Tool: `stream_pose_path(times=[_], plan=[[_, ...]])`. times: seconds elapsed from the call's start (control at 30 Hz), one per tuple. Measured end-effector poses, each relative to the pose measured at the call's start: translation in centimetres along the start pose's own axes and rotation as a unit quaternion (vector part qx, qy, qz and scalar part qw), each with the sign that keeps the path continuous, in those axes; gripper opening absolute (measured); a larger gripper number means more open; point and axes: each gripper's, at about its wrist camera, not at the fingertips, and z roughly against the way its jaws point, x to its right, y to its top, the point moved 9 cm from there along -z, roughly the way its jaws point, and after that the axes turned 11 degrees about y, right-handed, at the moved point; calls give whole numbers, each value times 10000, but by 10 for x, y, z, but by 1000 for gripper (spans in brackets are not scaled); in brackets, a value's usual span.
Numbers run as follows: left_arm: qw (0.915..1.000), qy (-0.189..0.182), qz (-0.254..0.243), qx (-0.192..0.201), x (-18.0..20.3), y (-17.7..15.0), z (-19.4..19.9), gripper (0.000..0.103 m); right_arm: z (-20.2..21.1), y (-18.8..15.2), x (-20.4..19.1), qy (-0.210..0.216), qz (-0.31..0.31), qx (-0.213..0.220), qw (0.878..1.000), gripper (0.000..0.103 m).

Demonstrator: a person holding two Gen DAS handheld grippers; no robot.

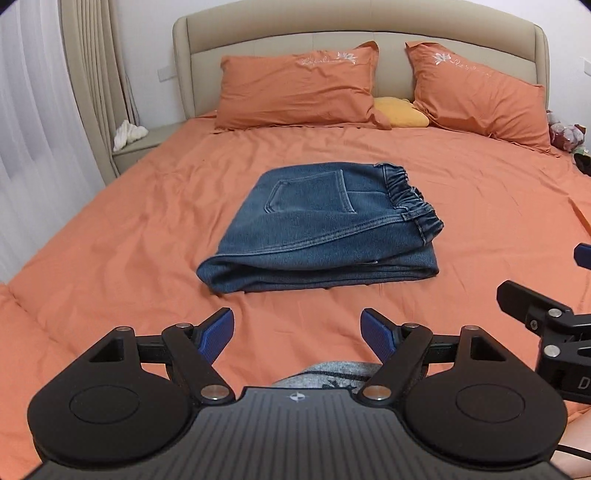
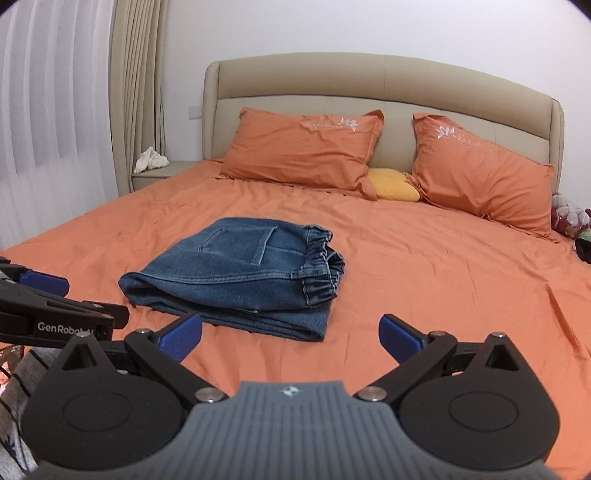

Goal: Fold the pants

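The blue denim pants [image 1: 317,229] lie folded into a compact stack on the orange bed sheet [image 1: 147,229], back pocket up, elastic waistband to the right. They also show in the right wrist view [image 2: 240,280]. My left gripper [image 1: 297,334] is open and empty, held back from the near fold of the pants. My right gripper [image 2: 291,336] is open and empty, near the pants' near right corner. Each gripper shows at the edge of the other's view: the right one [image 1: 546,317], the left one [image 2: 44,299].
Two orange pillows [image 1: 299,88] [image 1: 480,96] and a yellow cushion [image 1: 402,112] lean on the beige headboard [image 1: 354,33]. A nightstand with a white cloth [image 1: 129,134] and curtains stand at the left. Stuffed toys [image 1: 565,134] sit at the bed's right edge.
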Motion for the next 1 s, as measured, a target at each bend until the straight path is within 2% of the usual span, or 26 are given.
stream_pose_path(times=[1.0], plan=[[10000, 12, 6, 14, 5, 4, 11, 91, 7, 0, -3, 3, -95, 48, 9999, 98]])
